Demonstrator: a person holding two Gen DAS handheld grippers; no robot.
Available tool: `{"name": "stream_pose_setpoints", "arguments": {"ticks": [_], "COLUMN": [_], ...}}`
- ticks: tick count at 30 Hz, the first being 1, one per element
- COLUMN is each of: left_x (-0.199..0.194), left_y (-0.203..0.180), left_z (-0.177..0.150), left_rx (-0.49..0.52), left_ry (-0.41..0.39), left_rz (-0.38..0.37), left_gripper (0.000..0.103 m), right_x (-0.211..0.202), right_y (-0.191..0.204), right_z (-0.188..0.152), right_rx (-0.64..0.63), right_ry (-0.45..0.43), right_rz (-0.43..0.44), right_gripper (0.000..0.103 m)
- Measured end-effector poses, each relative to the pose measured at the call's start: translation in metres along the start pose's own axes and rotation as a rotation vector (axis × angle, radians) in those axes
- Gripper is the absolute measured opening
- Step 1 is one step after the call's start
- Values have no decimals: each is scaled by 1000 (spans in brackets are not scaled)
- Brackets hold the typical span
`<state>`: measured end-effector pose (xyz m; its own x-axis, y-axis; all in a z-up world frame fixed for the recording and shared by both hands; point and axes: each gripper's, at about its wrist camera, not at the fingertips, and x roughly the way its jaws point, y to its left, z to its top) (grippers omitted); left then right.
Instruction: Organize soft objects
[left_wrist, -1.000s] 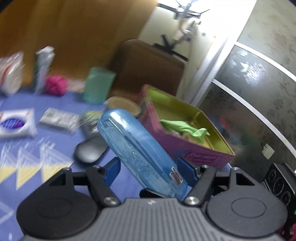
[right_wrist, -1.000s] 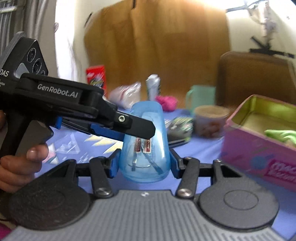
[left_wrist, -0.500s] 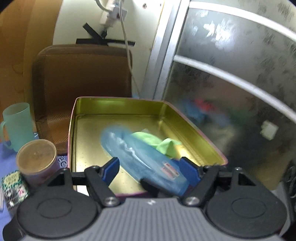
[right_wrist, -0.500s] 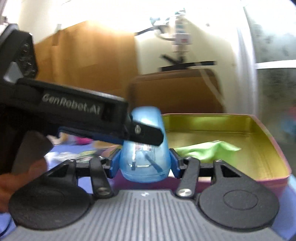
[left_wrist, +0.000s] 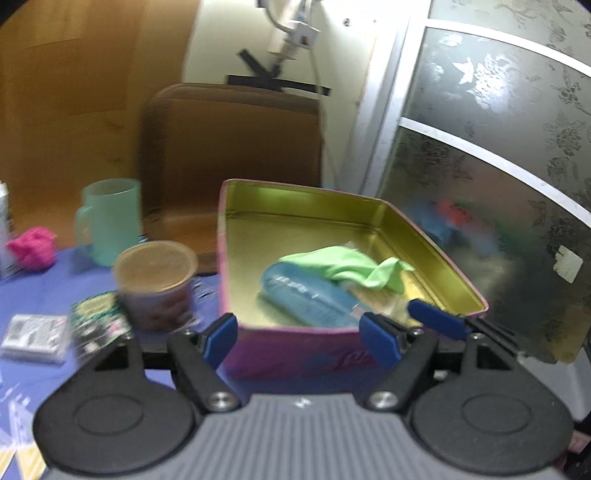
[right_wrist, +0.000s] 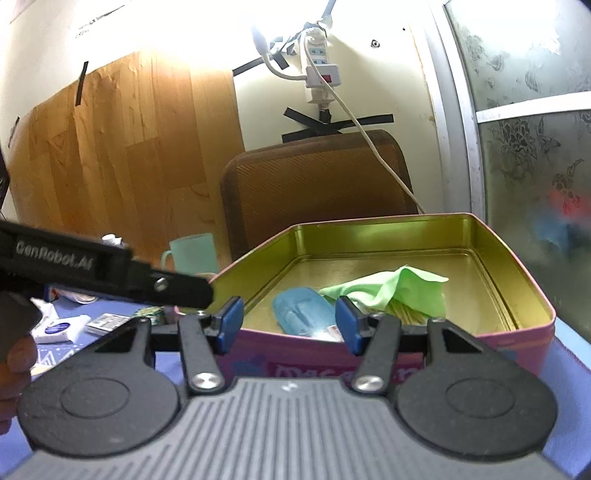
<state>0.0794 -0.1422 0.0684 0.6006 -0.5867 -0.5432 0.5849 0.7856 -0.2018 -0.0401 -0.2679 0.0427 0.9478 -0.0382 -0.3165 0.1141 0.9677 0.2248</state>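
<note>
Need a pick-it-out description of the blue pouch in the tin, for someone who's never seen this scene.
Find the open pink tin with the gold inside, on the purple tablecloth. The blue pouch lies flat on its floor near the front wall, beside the green cloth. It is the only translucent, smooth, rounded blue thing there; the cloth is crumpled and opaque.

Blown-out glare up top; left view motion-blurred, fisheye-warped edges.

Left gripper (left_wrist: 299, 338), right gripper (right_wrist: 288, 323): fingers apart
</note>
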Motion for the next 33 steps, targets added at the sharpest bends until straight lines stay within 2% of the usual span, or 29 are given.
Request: {"name": "stream_pose_setpoints", "arguments": {"ticks": [9, 19, 29, 33], "left_x": [-34, -58, -77, -84], "left_y": [32, 92, 134, 149], "left_z": [-33, -64, -85, -92], "left_rx": [-7, -107, -141, -159], "left_ry": [36, 83, 85, 78], "left_rz": [177, 350, 524, 577], "left_gripper": [79, 81, 83, 91], "right_x": [-7, 6, 26, 31], "right_y": [26, 71, 112, 127], "right_z": [-5, -14, -24, -28], "right_rx": [9, -32, -82, -111], "right_ry": [56, 158, 241, 266], "right_rz": [34, 123, 208, 239], "right_gripper": [58, 58, 58, 60]}}
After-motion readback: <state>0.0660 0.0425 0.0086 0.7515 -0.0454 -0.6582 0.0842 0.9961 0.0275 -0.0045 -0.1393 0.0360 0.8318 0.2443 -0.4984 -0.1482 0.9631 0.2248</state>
